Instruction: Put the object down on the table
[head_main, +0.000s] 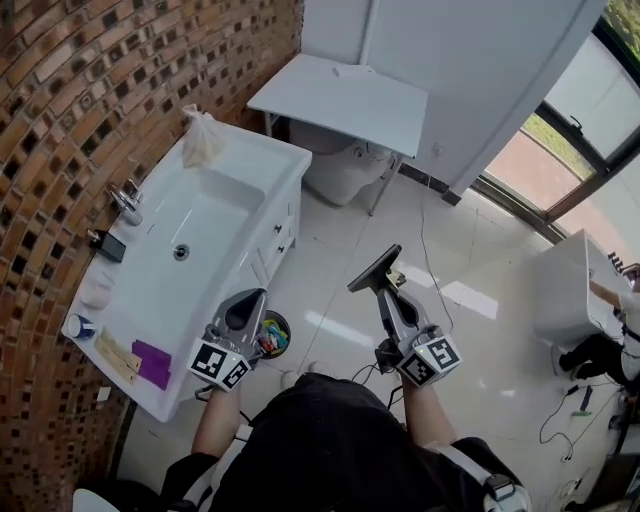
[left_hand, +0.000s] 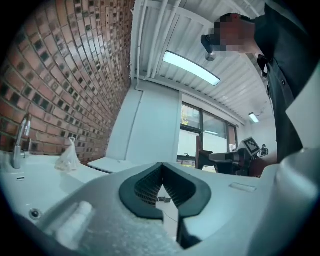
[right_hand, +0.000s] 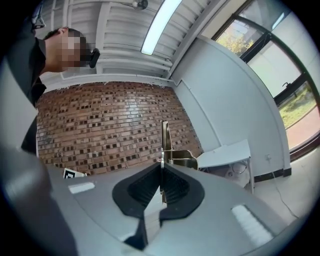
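Head view: my right hand-held gripper (head_main: 388, 288) sits lower centre-right of frame, clamped on what looks like a squeegee (head_main: 373, 270). Black blade is out front, handle runs back btw the jaws. Right gripper view agrees: jaws pinched almost together on a thin metal stem, blade seen edge-on, sticking up past the tips. Left hand-held gripper (head_main: 250, 302) is lower centre-left, by the front edge of the sink unit (head_main: 200, 230). Left gripper view shows its jaws closed tip to tip, nothing in them.

Squeegee is in the air over the floor tiles, not resting on anything yet. Drop spot, as I read the task, is the white counter (head_main: 340, 100) at upper centre of frame, w/ a toilet (head_main: 340, 170) tucked partly under it.

Relation that matters: counter lies up-frame and slightly left of the right gripper, well apart, open floor btw them. Blade's long axis runs diagonal, lower left to upper right, so it sits crosswise to the counter's near edge. The gripper itself aims more at the brick wall (right_hand: 115, 120). In the right gripper view the counter shows off to the right of the jaws, not dead ahead. Both hands are about as far from the counter, but only the right one carries anything, so it's the right hand's job. Judging from here, it needs a carry fwd plus a turn toward the counter before letting go.
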